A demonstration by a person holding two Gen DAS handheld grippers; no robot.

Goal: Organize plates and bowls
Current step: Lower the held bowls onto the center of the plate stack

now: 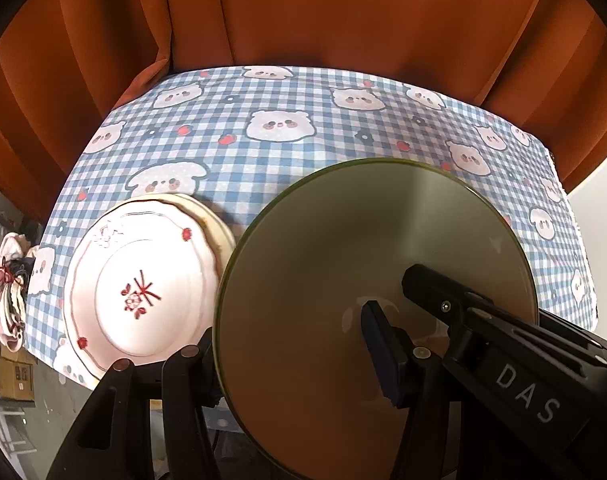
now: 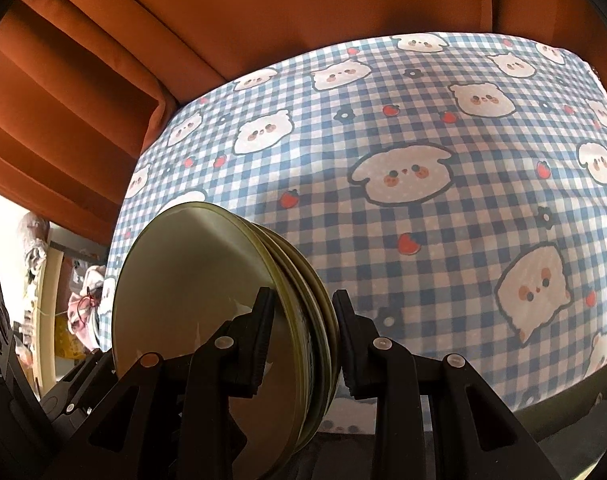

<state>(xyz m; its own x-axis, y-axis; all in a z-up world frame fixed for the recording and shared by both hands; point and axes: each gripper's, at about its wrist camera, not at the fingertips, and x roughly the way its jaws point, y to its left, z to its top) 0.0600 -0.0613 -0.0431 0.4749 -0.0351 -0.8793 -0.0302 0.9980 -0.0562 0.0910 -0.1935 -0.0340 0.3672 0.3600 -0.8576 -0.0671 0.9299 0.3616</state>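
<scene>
A stack of olive-green plates point(image 2: 207, 280) is held on edge, tilted, above the near side of the table. My right gripper point(image 2: 303, 336) is shut on the stack's rim. In the left wrist view the top green plate point(image 1: 363, 272) fills the lower right, with my left gripper point(image 1: 291, 344) shut on its near rim and the right gripper's black finger point(image 1: 435, 284) over its face. A white plate with red flowers point(image 1: 143, 288) lies on other cream plates point(image 1: 219, 224) at the table's near left.
The table wears a blue checked cloth with bear prints point(image 2: 443, 152). Orange curtains point(image 1: 303, 12) hang behind it. Clutter and a cardboard box point(image 1: 15, 376) sit on the floor at far left.
</scene>
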